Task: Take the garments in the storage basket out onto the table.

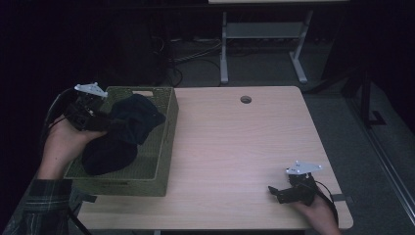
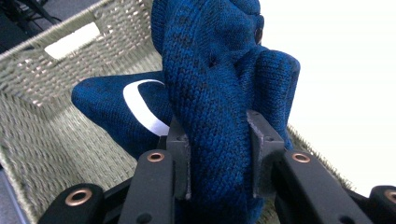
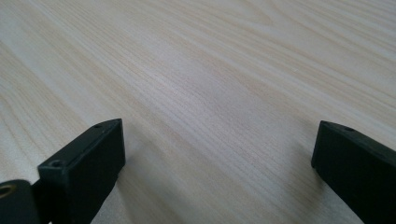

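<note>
A dark blue knitted garment (image 2: 219, 93) is seen clamped between the pads of the left tool (image 1: 100, 122), bunched over the woven basket (image 1: 166, 142) at the worktop's (image 1: 244, 147) left edge; its bulk trails from the tool toward the person, down into the basket; the right tool (image 1: 276, 192), well apart, is held wide open and empty above bare wood.

Dark garment (image 1: 122, 132) — in woven basket (image 1: 164, 147)

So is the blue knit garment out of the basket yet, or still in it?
Partly in. The left gripper holds a bunched fold of the blue knit garment raised, but its lower part still lies inside the woven basket.
</note>
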`<state>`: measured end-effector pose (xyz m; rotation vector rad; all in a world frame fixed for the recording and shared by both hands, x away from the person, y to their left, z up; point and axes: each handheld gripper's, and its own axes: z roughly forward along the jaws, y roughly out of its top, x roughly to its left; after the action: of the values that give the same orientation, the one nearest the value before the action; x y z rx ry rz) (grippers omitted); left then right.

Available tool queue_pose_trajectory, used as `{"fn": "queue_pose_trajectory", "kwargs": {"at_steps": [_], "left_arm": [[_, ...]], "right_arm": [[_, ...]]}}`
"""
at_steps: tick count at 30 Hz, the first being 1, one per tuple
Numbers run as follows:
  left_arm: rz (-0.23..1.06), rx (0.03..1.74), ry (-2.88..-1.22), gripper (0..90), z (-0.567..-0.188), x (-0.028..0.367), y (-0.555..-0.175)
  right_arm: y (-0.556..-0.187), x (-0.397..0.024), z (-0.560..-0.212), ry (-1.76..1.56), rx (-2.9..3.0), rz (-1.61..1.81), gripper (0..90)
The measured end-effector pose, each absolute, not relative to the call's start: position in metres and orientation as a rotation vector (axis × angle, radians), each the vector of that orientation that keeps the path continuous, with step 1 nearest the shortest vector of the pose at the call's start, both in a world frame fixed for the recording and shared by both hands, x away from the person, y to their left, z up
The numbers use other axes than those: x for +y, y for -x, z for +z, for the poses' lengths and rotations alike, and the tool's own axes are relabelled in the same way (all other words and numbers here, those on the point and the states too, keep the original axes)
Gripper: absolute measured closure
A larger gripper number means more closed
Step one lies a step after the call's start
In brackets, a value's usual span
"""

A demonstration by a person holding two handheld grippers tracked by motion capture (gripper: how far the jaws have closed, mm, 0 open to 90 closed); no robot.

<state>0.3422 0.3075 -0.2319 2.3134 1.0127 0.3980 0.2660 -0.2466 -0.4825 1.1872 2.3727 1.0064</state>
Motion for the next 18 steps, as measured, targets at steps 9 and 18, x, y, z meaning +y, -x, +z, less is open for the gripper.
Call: {"fn": "queue_pose_trajectory", "kwargs": {"at_steps": [9, 18], "left_arm": [[0.39, 0.991, -2.322, 66.8, -0.215, 0.295, -0.344], [0.375, 0.977, -2.328, 66.8, -0.198, 0.279, -0.345]], "right_arm": [[-0.266, -0.247, -0.482, -1.187, 2.374, 1.005, 2.4], [-0.266, -0.247, -0.482, -1.19, 2.373, 1.005, 2.4]]}}
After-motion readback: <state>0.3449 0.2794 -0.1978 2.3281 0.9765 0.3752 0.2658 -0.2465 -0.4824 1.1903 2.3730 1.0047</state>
